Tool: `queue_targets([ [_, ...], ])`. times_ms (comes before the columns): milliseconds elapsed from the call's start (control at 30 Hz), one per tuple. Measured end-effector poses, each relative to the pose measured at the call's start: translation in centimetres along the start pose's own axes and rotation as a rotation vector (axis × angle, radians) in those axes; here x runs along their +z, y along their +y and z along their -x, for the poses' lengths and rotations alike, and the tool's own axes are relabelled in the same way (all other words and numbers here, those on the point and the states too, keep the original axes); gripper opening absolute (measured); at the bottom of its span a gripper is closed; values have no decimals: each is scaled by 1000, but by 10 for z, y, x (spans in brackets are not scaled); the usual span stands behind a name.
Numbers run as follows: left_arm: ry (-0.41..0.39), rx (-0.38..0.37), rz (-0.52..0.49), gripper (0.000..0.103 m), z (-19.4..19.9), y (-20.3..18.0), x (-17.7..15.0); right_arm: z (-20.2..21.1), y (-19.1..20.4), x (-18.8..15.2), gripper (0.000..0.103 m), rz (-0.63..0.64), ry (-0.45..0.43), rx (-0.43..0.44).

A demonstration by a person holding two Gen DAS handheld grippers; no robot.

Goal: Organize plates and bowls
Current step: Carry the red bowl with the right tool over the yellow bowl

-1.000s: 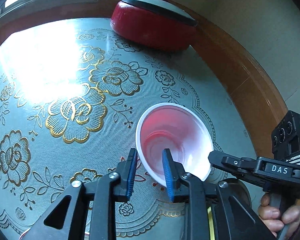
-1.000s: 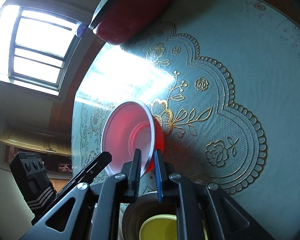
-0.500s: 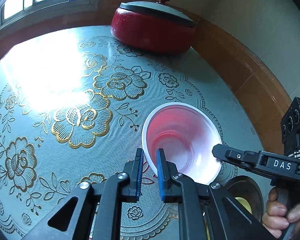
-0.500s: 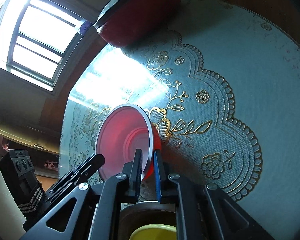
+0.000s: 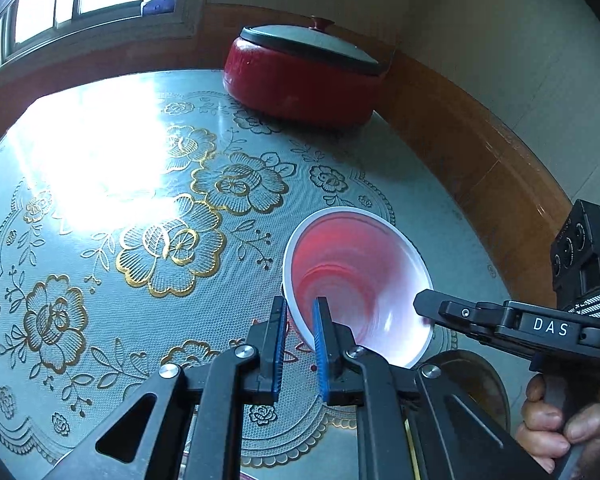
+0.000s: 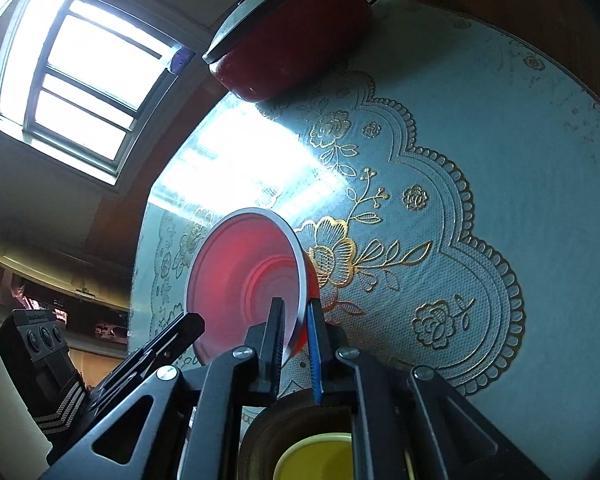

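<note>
Daylight from a window (image 6: pixel 76 76) glares off a round table (image 5: pixel 472 216) covered with a pale blue plastic cloth (image 5: pixel 112 292) printed with gold-outlined flowers; a wooden ledge runs behind it along the wall. At the far edge of the table sits a squat red cooking pot with a grey lid and a red knob (image 5: pixel 304 76).

Nearer in, a red plastic bowl with a white rim and pale inside (image 5: pixel 356 288) is held tilted, its mouth turned up and toward the left wrist camera. Whether its underside touches the cloth cannot be told. Both claws have it by the rim — the left gripper (image 5: pixel 300 320) clamps the near-left edge, one blue-padded finger (image 5: pixel 320 328) inside the bowl and the other outside, its jaws having just closed onto the wall. The right gripper (image 6: pixel 296 320) pinches the opposite edge the same way, jaws drawn almost together with only the thin wall between them. In the left wrist view this gripper reaches in from the right, and the person's hand (image 5: pixel 556 436) wraps its handle.

Below the right gripper, close to the camera, a dark brown round bowl (image 6: pixel 256 436) holds a smaller yellow bowl (image 6: pixel 312 458) inside it.
</note>
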State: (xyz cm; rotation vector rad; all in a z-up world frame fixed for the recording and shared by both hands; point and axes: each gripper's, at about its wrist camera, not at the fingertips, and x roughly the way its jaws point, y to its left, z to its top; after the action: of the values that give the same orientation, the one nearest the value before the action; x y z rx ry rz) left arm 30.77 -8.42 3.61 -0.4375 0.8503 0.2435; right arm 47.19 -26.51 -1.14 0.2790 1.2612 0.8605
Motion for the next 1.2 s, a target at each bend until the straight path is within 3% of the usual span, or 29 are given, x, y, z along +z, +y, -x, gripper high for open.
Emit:
queue_targets([
  [533,-46,-51,-37,13,39,-18,-18,38,10,-22,10,11,-55,2],
  [1200,-1,-176,-105,13,66,-39,-50,77,-2,-66,10,-39,-129,-2],
])
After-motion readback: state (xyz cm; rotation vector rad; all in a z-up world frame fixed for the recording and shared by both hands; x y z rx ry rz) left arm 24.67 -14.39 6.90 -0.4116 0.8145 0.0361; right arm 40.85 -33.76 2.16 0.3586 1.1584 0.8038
